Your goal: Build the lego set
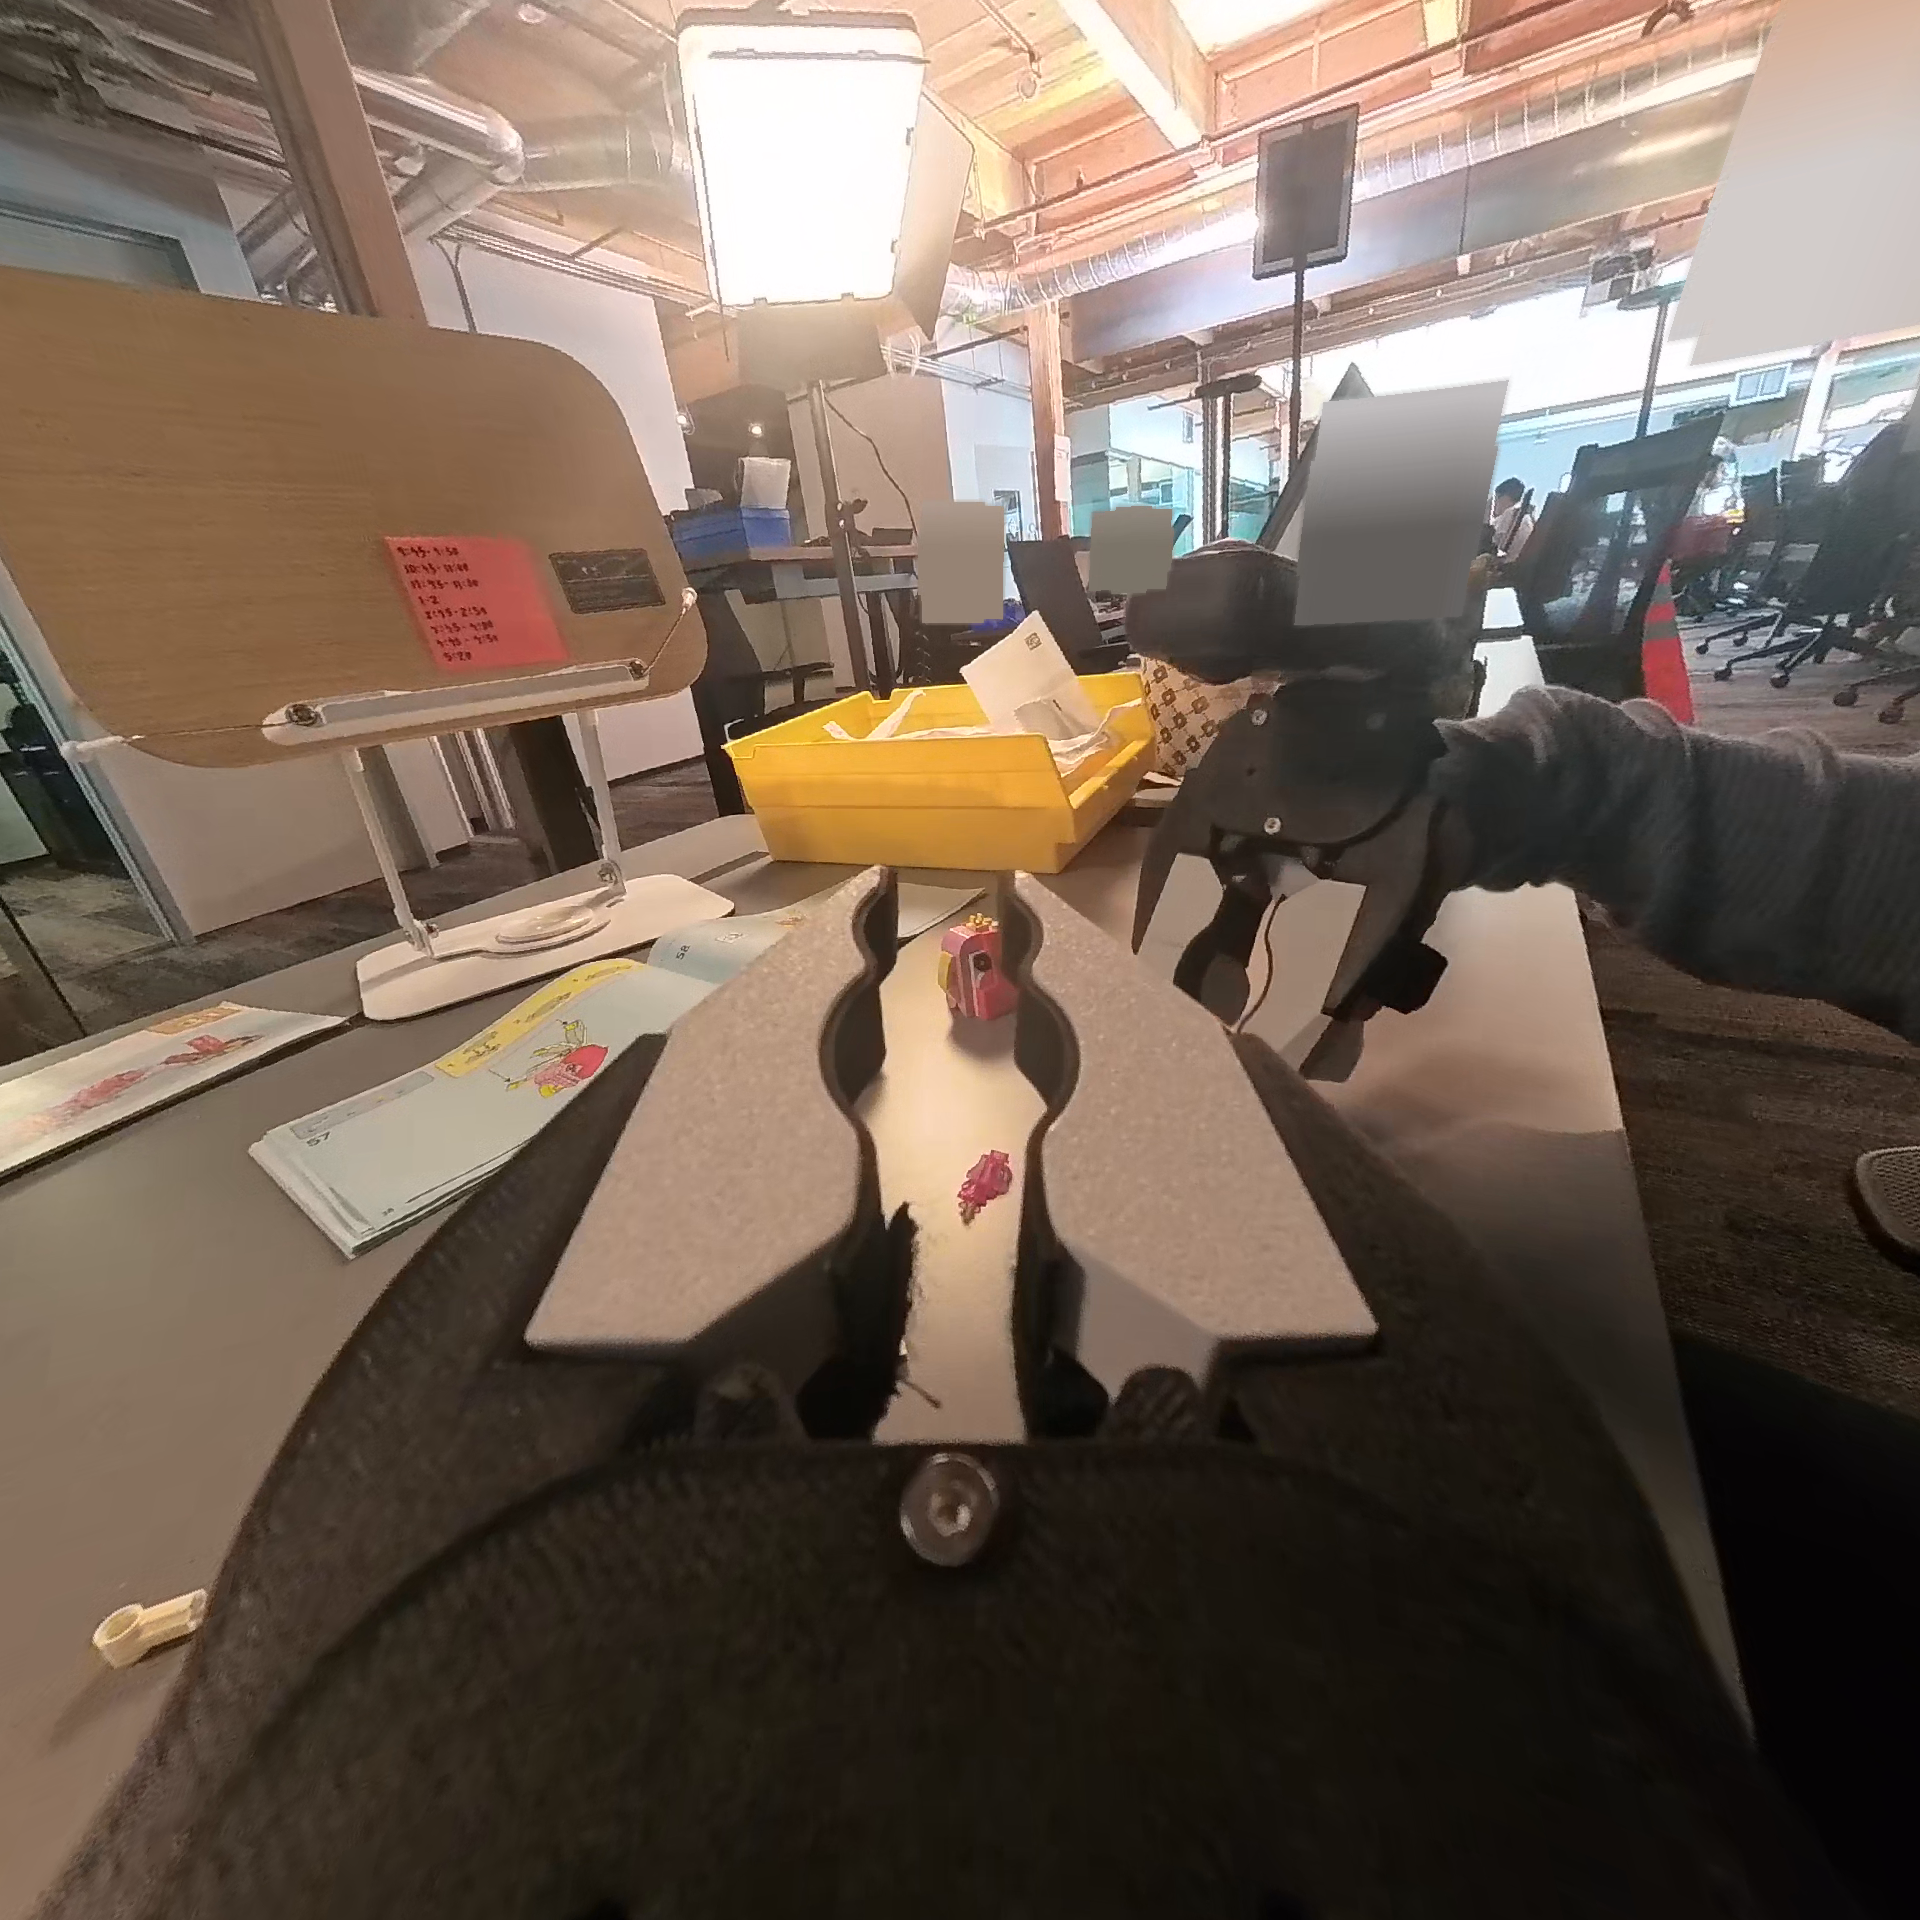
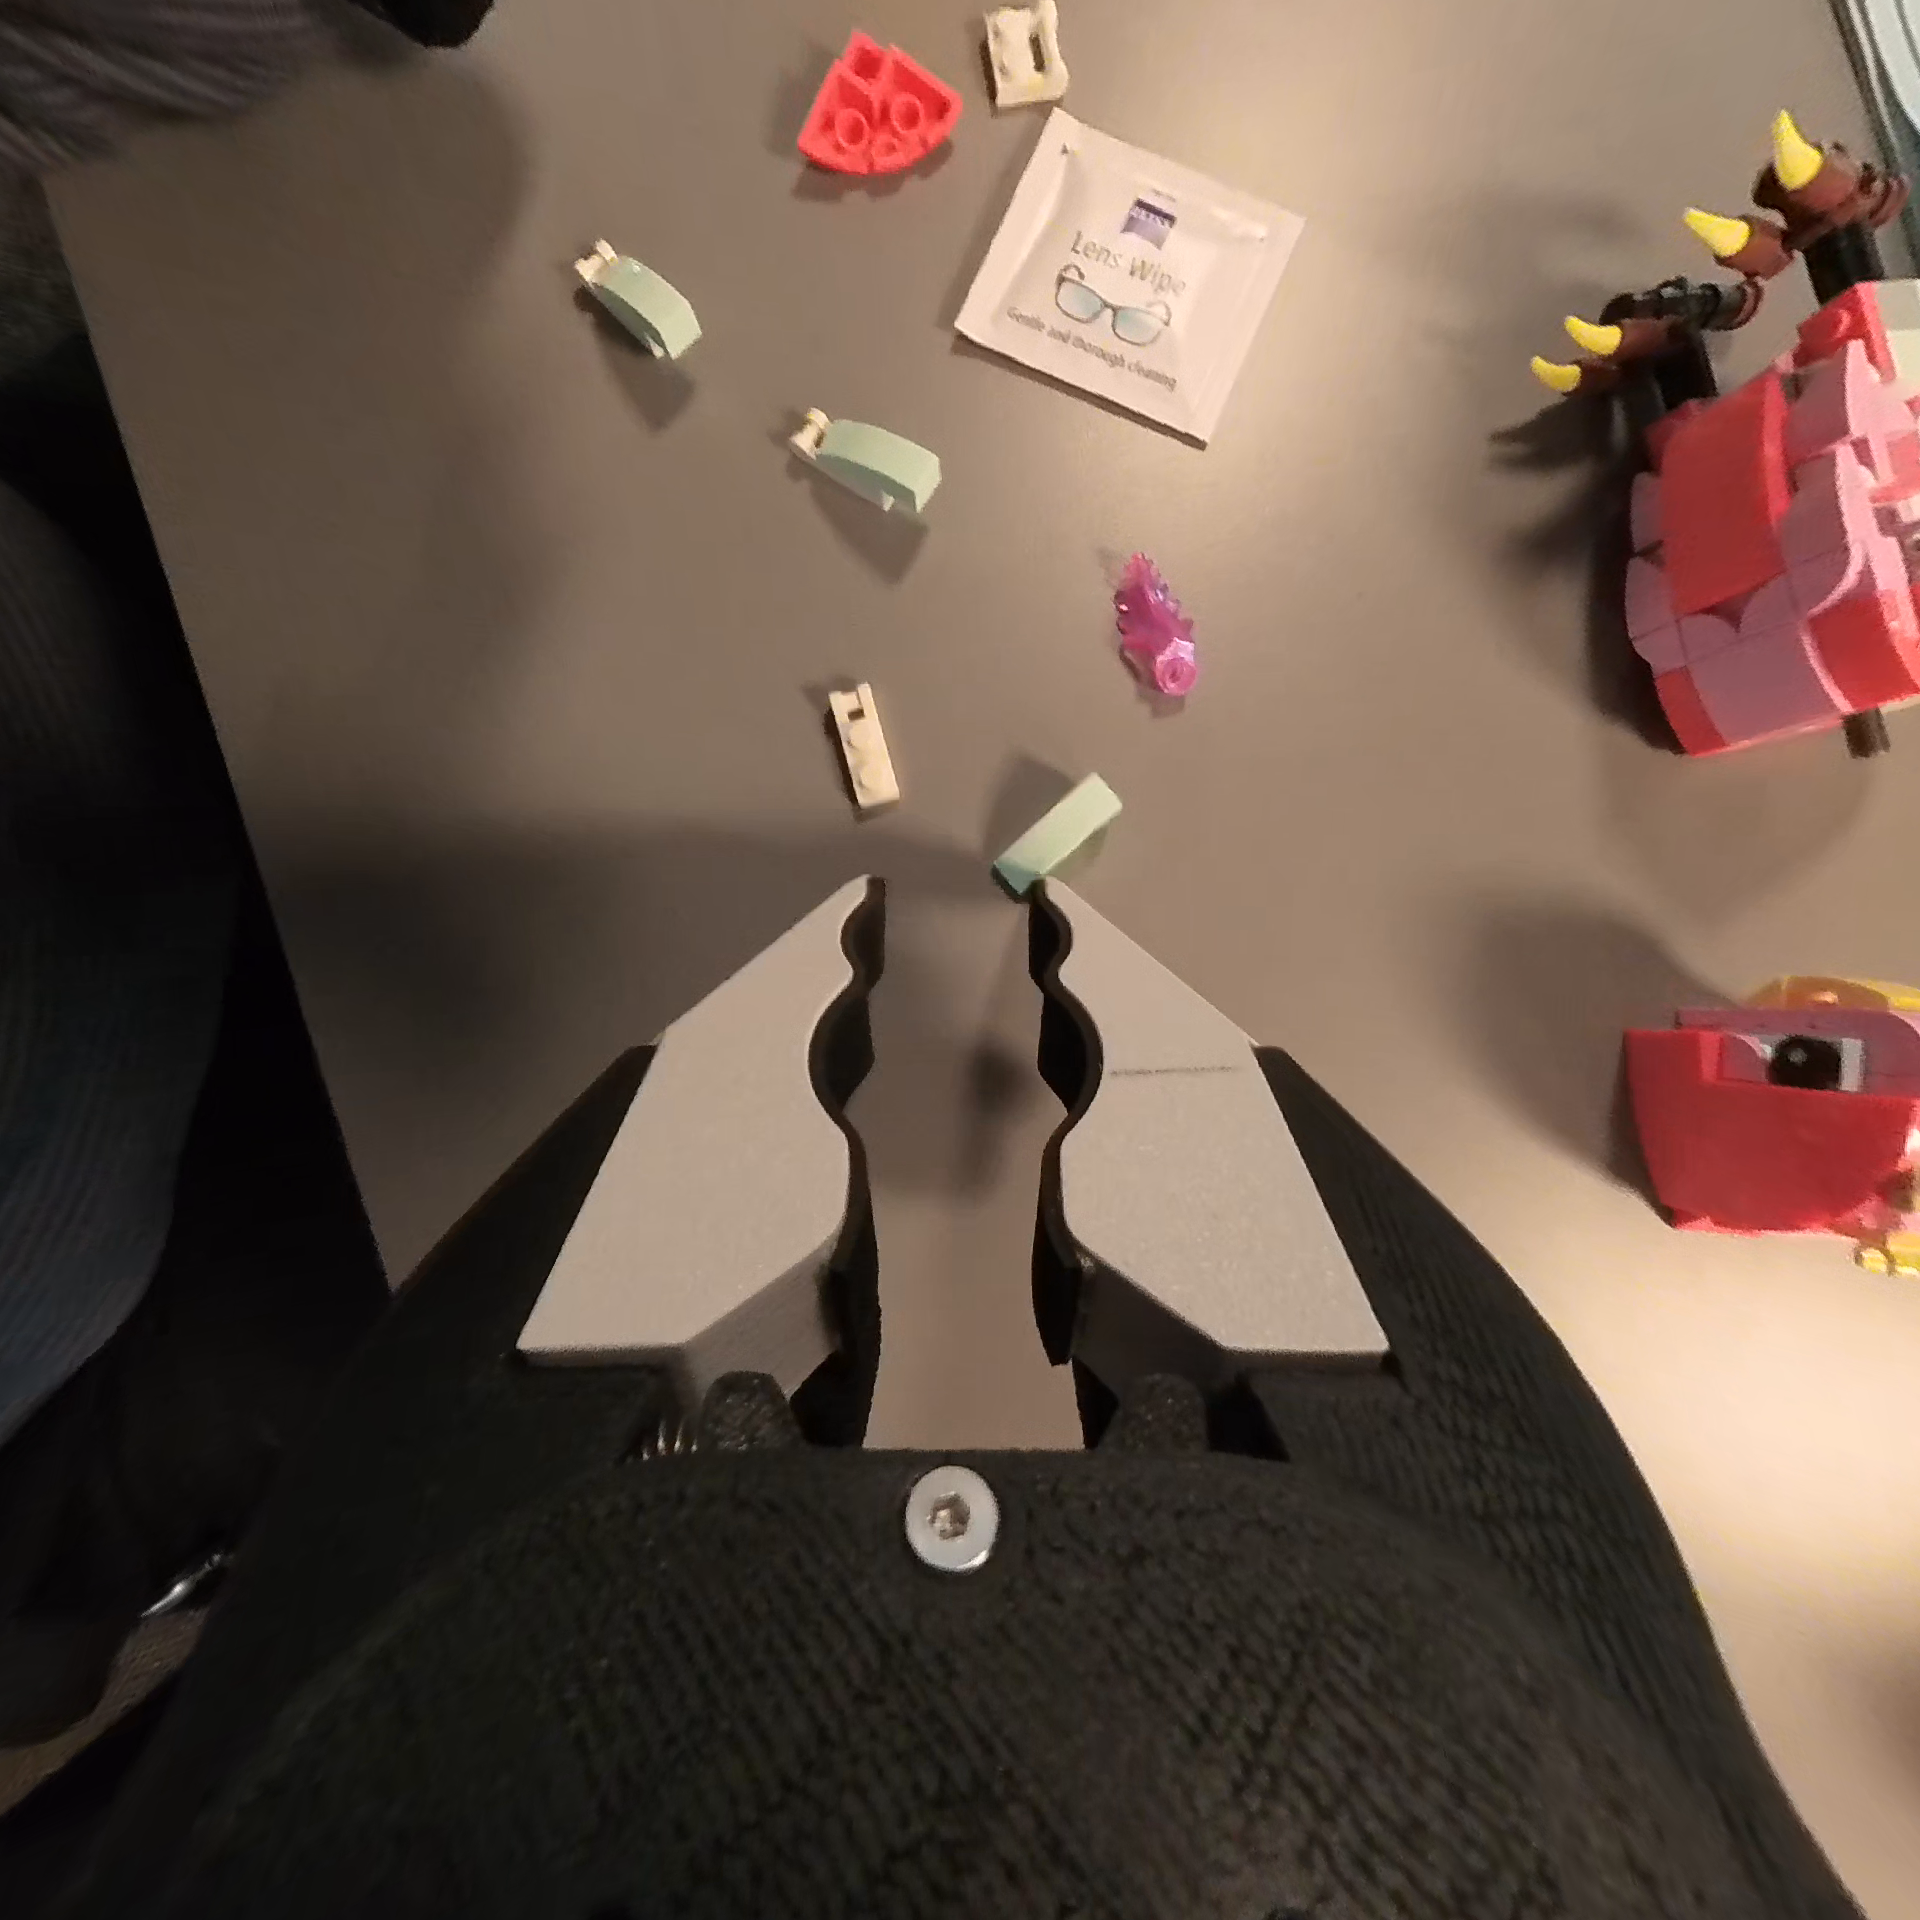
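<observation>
Grippers hang over a grey table [image 2: 416,520], and I see each through its own wrist camera. My left gripper [image 1: 940,914] has its fingers spread with nothing between them; beyond the tips, well apart, stands a small pink brick figure [image 1: 977,971], and nearer the camera a translucent pink piece [image 1: 985,1179] lies on the table below the gap. A yellow bin [image 1: 914,800] holding white papers sits farther back, an open instruction booklet [image 1: 468,1081] lies to the left, and a wooden book stand [image 1: 312,540] rises behind it.

My right gripper [image 2: 956,894] points down at the table, fingers spread and empty. A mint green brick [image 2: 1060,847] lies just at its right fingertip; I cannot tell if they touch. A cream plate piece [image 2: 862,746] lies just ahead on the left. Farther off are two mint curved pieces [image 2: 878,462], a red rounded brick [image 2: 881,104], a white wipe packet [image 2: 1127,281] and a red and pink brick model [image 2: 1766,520] at the right.
</observation>
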A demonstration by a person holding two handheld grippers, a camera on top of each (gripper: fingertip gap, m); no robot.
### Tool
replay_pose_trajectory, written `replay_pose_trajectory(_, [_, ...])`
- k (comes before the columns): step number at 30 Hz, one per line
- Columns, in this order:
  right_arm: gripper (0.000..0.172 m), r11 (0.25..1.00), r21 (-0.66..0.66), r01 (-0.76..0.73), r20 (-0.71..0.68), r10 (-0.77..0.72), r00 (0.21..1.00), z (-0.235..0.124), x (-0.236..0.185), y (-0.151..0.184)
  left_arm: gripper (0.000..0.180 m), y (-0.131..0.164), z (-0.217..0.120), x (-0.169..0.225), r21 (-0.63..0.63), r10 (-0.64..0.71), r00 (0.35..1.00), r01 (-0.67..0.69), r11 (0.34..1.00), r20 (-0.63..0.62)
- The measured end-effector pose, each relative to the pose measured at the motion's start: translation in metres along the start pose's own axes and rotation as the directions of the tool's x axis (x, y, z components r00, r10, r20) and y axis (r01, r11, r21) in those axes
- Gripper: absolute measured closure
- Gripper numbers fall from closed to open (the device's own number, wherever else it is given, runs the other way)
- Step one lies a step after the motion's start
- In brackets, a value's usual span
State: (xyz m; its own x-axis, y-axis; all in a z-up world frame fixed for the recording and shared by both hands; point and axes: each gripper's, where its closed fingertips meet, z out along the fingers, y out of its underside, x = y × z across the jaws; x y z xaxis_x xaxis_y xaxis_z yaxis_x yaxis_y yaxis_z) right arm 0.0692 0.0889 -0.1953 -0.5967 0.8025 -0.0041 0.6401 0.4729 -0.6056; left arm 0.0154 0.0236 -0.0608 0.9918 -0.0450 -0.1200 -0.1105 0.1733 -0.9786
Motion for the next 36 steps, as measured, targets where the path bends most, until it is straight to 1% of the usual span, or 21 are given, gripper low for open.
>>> replay_pose_trajectory(6, [0.145, 0.996, 0.056, 0.067, 0.075, -0.071, 0.995, 0.004, -0.010, -0.010, 0.163, 0.000, 0.000, 0.000, -0.001, -0.003, 1.000, 0.003, 1.000, -0.001])
replay_pose_trajectory(8, [0.146, 0.990, 0.125, 0.067, 0.081, -0.077, 0.994, -0.003, -0.006, -0.020, 0.163, 0.001, 0.000, 0.000, -0.003, -0.003, 1.000, 0.003, 1.000, -0.002])
replay_pose_trajectory(9, [0.140, 0.983, 0.172, 0.069, 0.072, -0.082, 0.994, -0.008, -0.002, -0.027, 0.163, 0.000, 0.000, 0.000, -0.003, -0.002, 1.000, 0.002, 1.000, -0.001])
replay_pose_trajectory(10, [0.128, 0.974, 0.212, 0.084, 0.055, -0.098, 0.994, -0.012, 0.002, -0.033, 0.163, 0.000, 0.000, 0.000, -0.002, -0.002, 1.000, 0.002, 1.000, 0.000])
replay_pose_trajectory(11, [0.121, 0.966, 0.230, 0.117, 0.043, -0.130, 0.991, -0.015, 0.005, -0.036, 0.163, 0.000, 0.000, 0.000, -0.002, -0.003, 1.000, 0.003, 1.000, -0.002])
replay_pose_trajectory(12, [0.117, 0.962, 0.224, 0.158, 0.034, -0.170, 0.985, -0.014, 0.007, -0.036, 0.163, 0.000, 0.000, 0.000, -0.002, -0.005, 1.000, 0.005, 1.000, -0.003])
replay_pose_trajectory(14, [0.115, 0.959, 0.168, 0.230, 0.041, -0.240, 0.970, -0.009, 0.008, -0.031, 0.163, 0.001, 0.001, 0.001, -0.008, -0.007, 1.000, 0.007, 1.000, -0.008])
replay_pose_trajectory(17, [0.120, 0.950, 0.089, 0.300, 0.088, -0.308, 0.947, 0.000, 0.007, -0.024, 0.162, 0.004, 0.002, 0.003, -0.026, -0.007, 1.000, 0.007, 1.000, -0.018])
replay_pose_trajectory(18, [0.122, 0.948, 0.071, 0.311, 0.104, -0.317, 0.943, 0.003, 0.007, -0.022, 0.161, 0.008, 0.003, 0.005, -0.047, -0.014, 0.999, 0.012, 0.999, -0.035])
replay_pose_trajectory(19, [0.125, 0.947, 0.054, 0.315, 0.119, -0.320, 0.940, 0.005, 0.007, -0.020, 0.159, 0.015, 0.004, 0.013, -0.094, -0.038, 0.996, 0.030, 0.995, -0.084])
replay_pose_trajectory(20, [0.130, 0.948, 0.037, 0.317, 0.133, -0.319, 0.938, 0.006, 0.008, -0.019, 0.157, 0.027, 0.005, 0.028, -0.179, -0.081, 0.978, 0.046, 0.983, -0.190])
replay_pose_trajectory(21, [0.136, 0.947, 0.021, 0.320, 0.140, -0.320, 0.937, 0.007, 0.009, -0.016, 0.156, 0.040, 0.003, 0.046, -0.297, -0.158, 0.940, 0.065, 0.953, -0.303])
replay_pose_trajectory(22, [0.140, 0.946, 0.008, 0.325, 0.141, -0.323, 0.936, 0.007, 0.011, -0.014, 0.156, 0.054, -0.002, 0.061, -0.411, -0.218, 0.896, 0.043, 0.910, -0.387])
replay_pose_trajectory(23, [0.143, 0.944, -0.001, 0.329, 0.139, -0.326, 0.935, 0.007, 0.012, -0.013, 0.155, 0.069, -0.005, 0.066, -0.502, -0.228, 0.883, -0.010, 0.865, -0.410])
replay_pose_trajectory(24, [0.145, 0.945, -0.007, 0.328, 0.140, -0.324, 0.936, 0.007, 0.013, -0.011, 0.151, 0.083, -0.006, 0.065, -0.561, -0.188, 0.891, -0.086, 0.824, -0.412])
replay_pose_trajectory(26, [0.153, 0.948, -0.009, 0.319, 0.141, -0.314, 0.939, 0.006, 0.014, -0.010, 0.149, 0.098, -0.007, 0.066, -0.605, -0.095, 0.881, -0.237, 0.760, -0.464])
replay_pose_trajectory(28, [0.160, 0.949, -0.007, 0.316, 0.131, -0.313, 0.941, 0.006, 0.015, -0.009, 0.148, 0.106, -0.003, 0.071, -0.618, -0.060, 0.862, -0.311, 0.722, -0.504])
replay_pose_trajectory(31, [0.165, 0.951, -0.009, 0.308, 0.119, -0.305, 0.945, 0.006, 0.015, -0.007, 0.146, 0.124, 0.002, 0.065, -0.681, -0.057, 0.860, -0.360, 0.637, -0.507])
replay_pose_trajectory(32, [0.165, 0.954, -0.010, 0.300, 0.122, -0.297, 0.947, 0.005, 0.015, -0.006, 0.145, 0.129, 0.003, 0.063, -0.694, -0.060, 0.860, -0.365, 0.621, -0.506])
replay_pose_trajectory(33, [0.165, 0.957, -0.011, 0.288, 0.127, -0.285, 0.950, 0.004, 0.014, -0.006, 0.148, 0.128, 0.005, 0.065, -0.693, -0.082, 0.857, -0.351, 0.630, -0.509])
replay_pose_trajectory(36, [0.165, 0.965, 0.011, 0.261, 0.141, -0.260, 0.955, 0.001, 0.012, -0.008, 0.152, 0.130, 0.006, 0.060, -0.712, -0.097, 0.854, -0.357, 0.605, -0.511])
